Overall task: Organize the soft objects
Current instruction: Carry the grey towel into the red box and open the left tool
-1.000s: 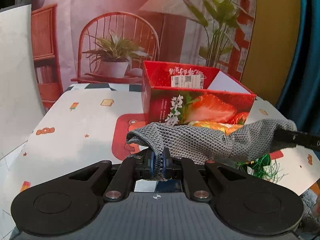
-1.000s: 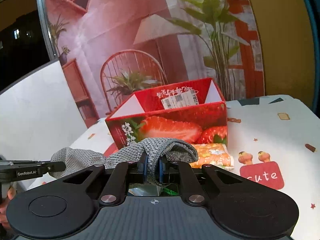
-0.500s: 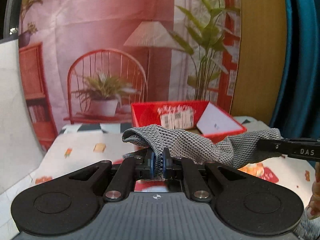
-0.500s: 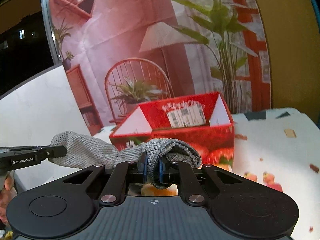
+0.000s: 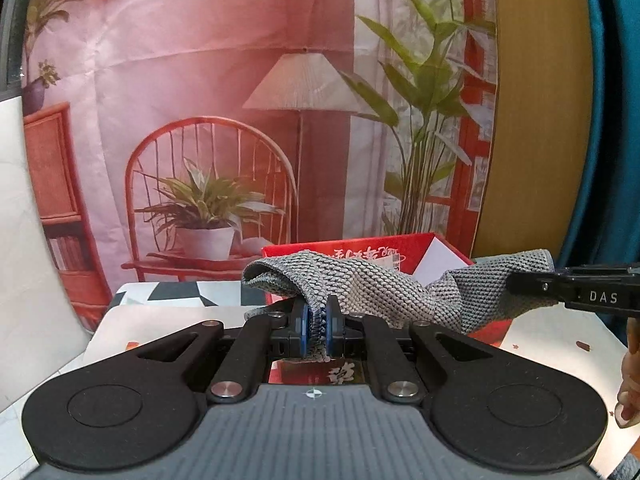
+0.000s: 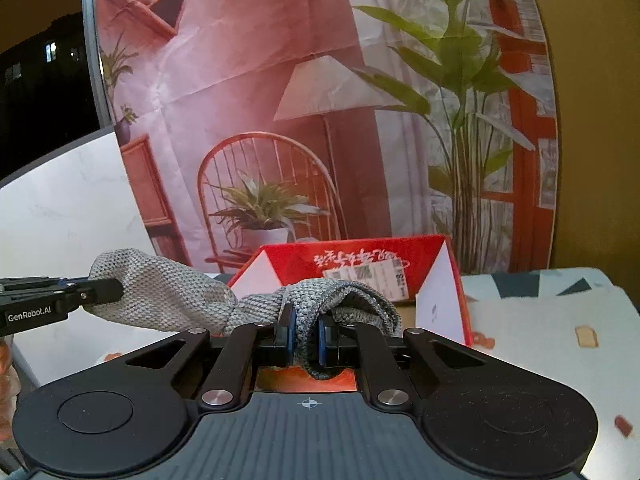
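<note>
A grey knitted cloth (image 5: 380,284) is stretched in the air between both grippers. My left gripper (image 5: 316,330) is shut on one end of it. My right gripper (image 6: 306,334) is shut on the other end (image 6: 316,304). The cloth hangs in front of and above an open red strawberry box (image 5: 360,248), which also shows in the right wrist view (image 6: 360,256). The right gripper shows at the right edge of the left wrist view (image 5: 580,292). The left gripper shows at the left edge of the right wrist view (image 6: 60,300).
The box stands on a table with a white patterned cover (image 6: 540,320). A printed backdrop with a chair and plants (image 5: 240,120) hangs behind. A white board (image 6: 60,200) stands at the left. A blue curtain (image 5: 616,120) is at the right.
Both grippers have risen with the cloth held between them. The box and table now sit lower in both views, and the items beside the box have dropped out of sight.
</note>
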### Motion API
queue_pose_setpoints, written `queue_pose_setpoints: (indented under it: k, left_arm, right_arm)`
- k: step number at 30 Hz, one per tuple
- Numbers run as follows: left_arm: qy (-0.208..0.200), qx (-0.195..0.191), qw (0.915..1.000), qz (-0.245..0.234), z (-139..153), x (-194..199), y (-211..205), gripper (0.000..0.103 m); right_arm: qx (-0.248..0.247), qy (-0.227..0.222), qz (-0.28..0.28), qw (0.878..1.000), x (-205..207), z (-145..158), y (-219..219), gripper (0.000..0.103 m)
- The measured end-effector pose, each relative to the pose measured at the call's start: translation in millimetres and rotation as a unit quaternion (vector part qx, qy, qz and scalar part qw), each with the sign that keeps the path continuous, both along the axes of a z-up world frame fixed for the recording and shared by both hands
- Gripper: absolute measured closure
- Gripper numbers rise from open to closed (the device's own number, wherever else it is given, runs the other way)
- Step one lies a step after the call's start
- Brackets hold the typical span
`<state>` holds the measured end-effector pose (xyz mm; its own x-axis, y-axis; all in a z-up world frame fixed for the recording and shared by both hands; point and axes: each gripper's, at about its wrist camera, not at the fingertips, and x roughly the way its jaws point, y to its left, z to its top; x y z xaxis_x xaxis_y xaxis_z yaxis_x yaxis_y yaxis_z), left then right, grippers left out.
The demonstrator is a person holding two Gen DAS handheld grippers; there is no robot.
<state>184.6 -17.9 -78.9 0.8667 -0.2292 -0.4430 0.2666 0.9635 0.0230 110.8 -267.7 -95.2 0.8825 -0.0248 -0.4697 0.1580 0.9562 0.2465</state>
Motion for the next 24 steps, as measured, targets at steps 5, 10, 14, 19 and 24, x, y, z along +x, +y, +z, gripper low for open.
queue_pose_setpoints:
  k: [5,10,14,19,24]
  left_arm:
    - [0.009,0.005,0.9999,-0.008,-2,24,-9,0.094]
    - [0.017,0.009,0.9996,-0.018,-5,45,-20,0.094]
    - [0.036,0.012,0.9990,-0.022,-14,65,-26,0.094]
    - [0.070,0.001,0.9973,-0.020,-25,100,-26,0.094]
    - [0.101,-0.007,0.9946,-0.021,-37,131,-26,0.094]
  right_arm:
    - [0.003,0.012,-0.003,1.000,22,-4,-13,0.093]
    - [0.010,0.023,-0.002,1.000,40,-12,-27,0.093]
    - [0.012,0.036,-0.001,0.999,57,-19,-39,0.093]
    - [0.027,0.051,-0.005,0.998,81,-27,-58,0.093]
    - [0.030,0.074,-0.008,0.997,105,-38,-73,0.093]
